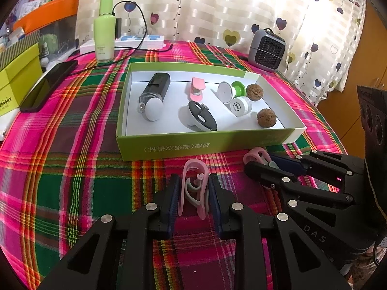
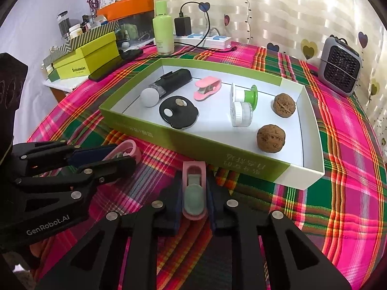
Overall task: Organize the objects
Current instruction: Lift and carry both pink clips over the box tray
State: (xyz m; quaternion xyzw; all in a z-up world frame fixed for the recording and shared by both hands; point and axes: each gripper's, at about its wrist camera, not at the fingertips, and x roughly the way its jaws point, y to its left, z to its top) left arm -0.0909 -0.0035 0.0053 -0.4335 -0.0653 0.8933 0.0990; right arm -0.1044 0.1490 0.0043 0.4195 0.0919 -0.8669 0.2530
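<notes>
Underneath, plaid tablecloth point(image 1: 72, 169); behind, heart-print curtain point(image 1: 217, 12).

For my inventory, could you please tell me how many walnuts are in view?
2. One walnut sits toward the back right of the green box; the other walnut lies nearer its front right corner. None seems hidden.

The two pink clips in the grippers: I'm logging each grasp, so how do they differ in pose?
The left gripper holds its pink clip edge-on, showing the open loop and inner spring. The right gripper holds its pink clip flat side up, grey pad facing the camera. Both are pinched between closed fingers, in front of the green box, outside it.
</notes>
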